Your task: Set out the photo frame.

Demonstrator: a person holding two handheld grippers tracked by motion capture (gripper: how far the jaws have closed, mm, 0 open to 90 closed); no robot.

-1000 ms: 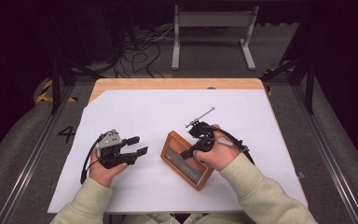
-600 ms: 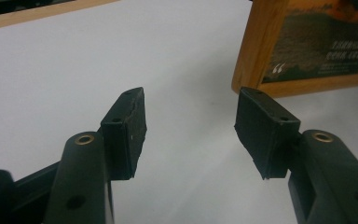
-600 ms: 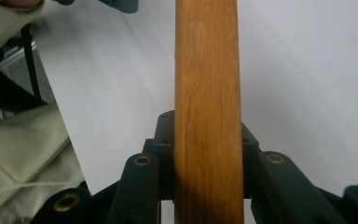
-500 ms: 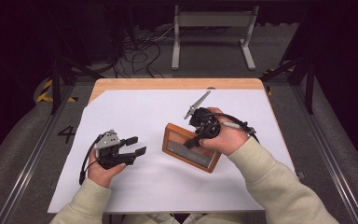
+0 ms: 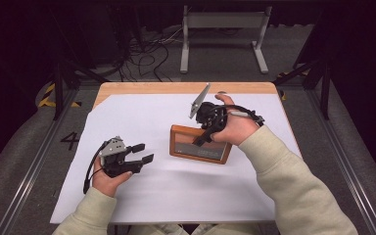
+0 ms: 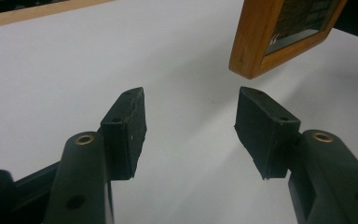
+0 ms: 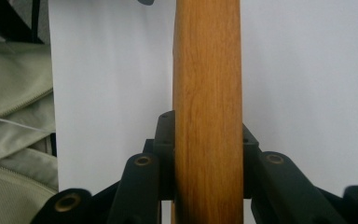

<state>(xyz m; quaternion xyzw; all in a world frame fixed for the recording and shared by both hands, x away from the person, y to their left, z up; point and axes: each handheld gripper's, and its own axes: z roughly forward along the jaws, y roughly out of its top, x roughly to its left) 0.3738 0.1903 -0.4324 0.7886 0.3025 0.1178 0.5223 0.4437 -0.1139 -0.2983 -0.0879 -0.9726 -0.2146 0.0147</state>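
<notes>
My right tongs [image 7: 208, 154] clamp the rectangular wooden picture frame's [image 5: 199, 143] edge, my left tongs [image 6: 189, 123] gape apart nearby, so I should lift slowly, keeping it level.

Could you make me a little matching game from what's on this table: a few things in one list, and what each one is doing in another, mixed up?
Things:
1. left gripper
2. right gripper
3. wooden picture frame
4. white sheet

States:
A. covers most of the tabletop
B. jaws apart, holding nothing
C. gripped by its edge
D. jaws clamped on wood

Pairs: 1-B, 2-D, 3-C, 4-A
</notes>
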